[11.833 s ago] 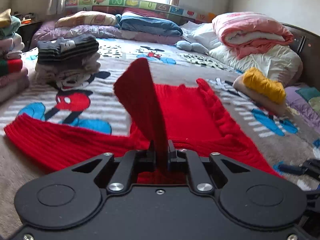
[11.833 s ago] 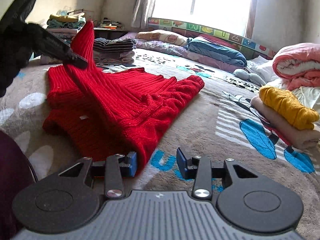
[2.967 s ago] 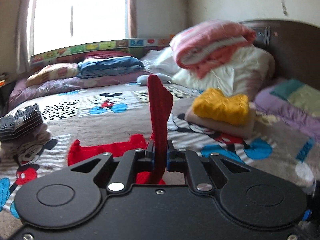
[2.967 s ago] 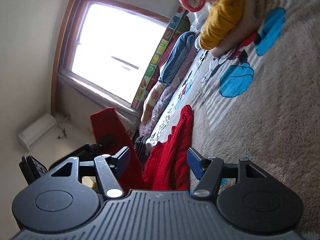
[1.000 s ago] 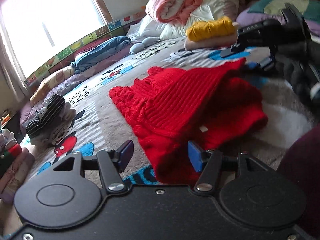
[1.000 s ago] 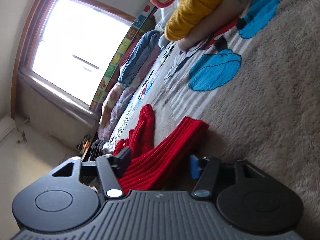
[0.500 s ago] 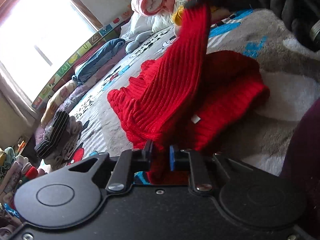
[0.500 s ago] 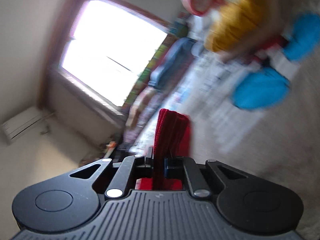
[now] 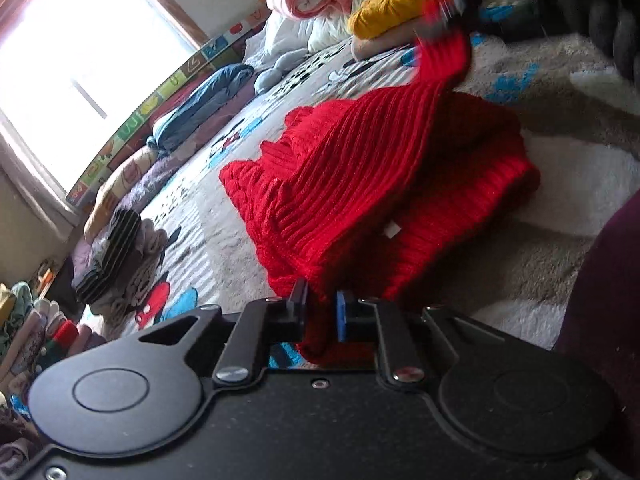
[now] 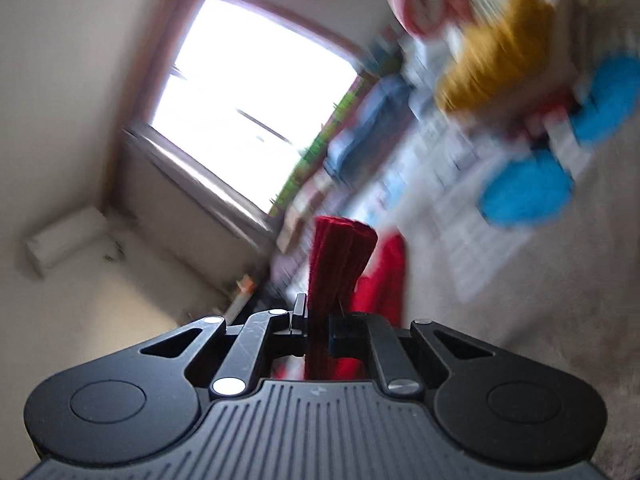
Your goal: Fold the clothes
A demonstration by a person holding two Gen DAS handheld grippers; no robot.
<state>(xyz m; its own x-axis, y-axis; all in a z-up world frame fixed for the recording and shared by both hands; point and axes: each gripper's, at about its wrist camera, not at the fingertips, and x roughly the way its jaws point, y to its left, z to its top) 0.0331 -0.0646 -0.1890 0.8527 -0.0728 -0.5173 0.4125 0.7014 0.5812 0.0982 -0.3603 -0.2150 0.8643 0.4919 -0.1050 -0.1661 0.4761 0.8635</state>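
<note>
The fingers (image 9: 301, 300) of the left gripper (image 9: 322, 308) are clamped on the near hem of the red sweater (image 9: 380, 184), which is spread on the bed blanket (image 9: 560, 184) between a striped clothes stack (image 9: 116, 256) and a yellow garment (image 9: 392, 8), while in the blurred right wrist view the right gripper (image 10: 318, 322) is seen pinched on a raised fold of the sweater (image 10: 340, 256) that blocks the middle of the view.

My left tool (image 9: 322, 312) is clamped on the near edge of the red sweater (image 9: 360, 184) lying on the bed (image 9: 560, 248). The sweater's far corner is lifted, pinched by the blurred right tool (image 9: 448, 8) near a yellow garment (image 9: 392, 8).
</note>
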